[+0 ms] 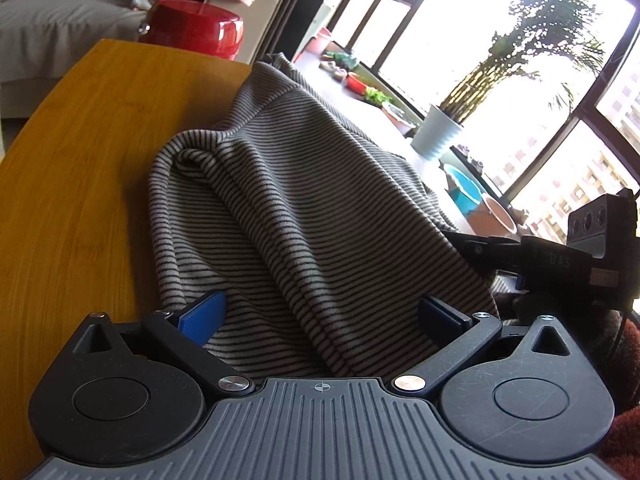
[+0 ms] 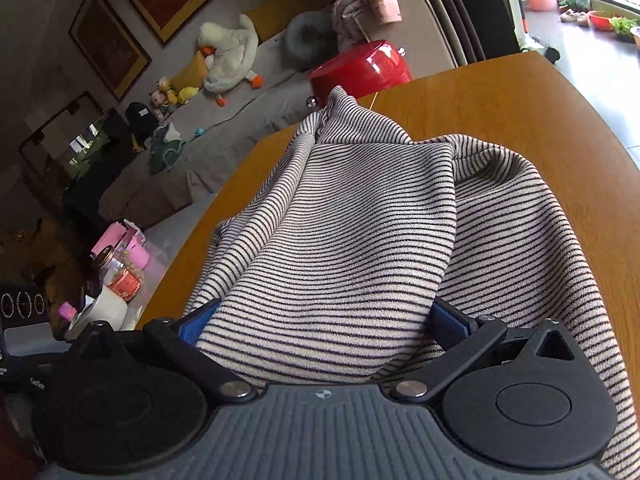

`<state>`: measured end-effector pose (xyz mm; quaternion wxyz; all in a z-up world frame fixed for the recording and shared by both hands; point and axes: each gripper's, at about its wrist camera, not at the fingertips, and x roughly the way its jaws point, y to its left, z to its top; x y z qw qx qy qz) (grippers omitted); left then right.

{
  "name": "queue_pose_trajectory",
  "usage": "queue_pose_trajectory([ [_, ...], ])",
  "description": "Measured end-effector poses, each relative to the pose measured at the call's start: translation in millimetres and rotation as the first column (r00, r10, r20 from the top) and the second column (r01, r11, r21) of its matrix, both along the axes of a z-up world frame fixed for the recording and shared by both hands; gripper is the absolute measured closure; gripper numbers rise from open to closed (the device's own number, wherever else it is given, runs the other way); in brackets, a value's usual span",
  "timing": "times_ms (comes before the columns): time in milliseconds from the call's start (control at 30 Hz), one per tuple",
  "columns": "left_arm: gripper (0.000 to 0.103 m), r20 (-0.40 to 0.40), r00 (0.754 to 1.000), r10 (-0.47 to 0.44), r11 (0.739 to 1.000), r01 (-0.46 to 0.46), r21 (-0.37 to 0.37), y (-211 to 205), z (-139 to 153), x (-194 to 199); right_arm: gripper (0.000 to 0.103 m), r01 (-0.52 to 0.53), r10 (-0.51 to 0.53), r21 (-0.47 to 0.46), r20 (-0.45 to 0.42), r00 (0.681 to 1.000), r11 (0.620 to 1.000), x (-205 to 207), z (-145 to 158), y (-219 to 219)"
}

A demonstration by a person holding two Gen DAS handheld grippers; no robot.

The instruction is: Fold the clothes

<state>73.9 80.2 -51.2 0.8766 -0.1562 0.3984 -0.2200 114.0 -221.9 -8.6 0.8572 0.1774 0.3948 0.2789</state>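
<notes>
Your left hand-held gripper (image 1: 320,316) and right hand-held gripper (image 2: 326,320) both have their jaws spread wide, with the striped garment (image 1: 304,200) lying between the fingers.

In your left wrist view the blue pads (image 1: 204,316) stand well apart and the striped cloth runs between them, bunched into long folds that rise away from you over the wooden worktop (image 1: 80,160); nothing is pinched. Your right hand-held gripper shows at the right edge of that view, just beside the cloth. In your right wrist view the garment (image 2: 360,220) drapes between the parted fingers and spills over the right finger, on the same worktop (image 2: 540,120). A red pot (image 2: 360,70) sits beyond the worktop's far edge.
</notes>
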Motion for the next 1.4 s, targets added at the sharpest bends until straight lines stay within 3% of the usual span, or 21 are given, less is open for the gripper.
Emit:
queue_pose_trajectory([
  [133,0.000,-0.018,0.998,0.055,0.996,-0.056,-0.063,12,-3,-3,0.000,-0.033,0.033,0.019,-0.017,0.999,0.999,-7,0,-1],
  [367,0.000,-0.019,0.998,0.066,0.998,-0.066,-0.016,5,3,6,0.000,-0.055,0.055,0.035,-0.002,0.999,0.998,-7,-2,-3],
  [567,0.000,0.184,0.982,0.047,0.991,-0.069,0.115,-21,23,12,0.000,-0.033,0.036,-0.048,0.057,0.998,0.998,-11,9,-3],
  [700,0.000,0.159,0.986,0.042,0.994,-0.058,0.091,-32,17,27,0.000,0.041,-0.021,-0.085,0.222,0.975,0.996,-16,34,-14],
  [800,0.000,0.139,0.989,0.059,0.995,-0.070,0.077,-33,4,34,0.000,0.127,-0.101,-0.085,0.264,0.959,0.988,-3,38,-24],
  [900,0.000,0.128,0.988,0.086,0.993,-0.096,0.068,-32,-5,38,0.000,0.182,-0.158,-0.079,0.243,0.957,0.980,17,24,-28],
  [1067,0.000,0.116,0.990,0.073,0.995,-0.080,0.058,-27,-6,37,0.000,0.173,-0.157,-0.099,0.154,0.976,0.980,46,-9,-18],
  [1233,0.000,0.086,0.995,0.056,0.998,-0.058,0.017,-18,-6,37,0.000,0.195,-0.176,-0.091,0.182,0.967,0.977,41,-9,-19],
  [1300,0.000,0.097,0.993,0.066,0.997,-0.070,0.036,-13,-2,35,0.000,0.228,-0.208,-0.078,0.210,0.955,0.971,36,-6,-24],
  [1367,0.000,0.109,0.991,0.076,0.995,-0.082,0.054,-9,2,32,0.009,0.219,-0.193,-0.087,0.243,0.951,0.972,29,5,-25],
  [1400,0.000,0.115,0.990,0.080,0.994,-0.088,0.064,-6,4,30,0.022,0.196,-0.168,-0.090,0.255,0.952,0.976,25,11,-25],
])
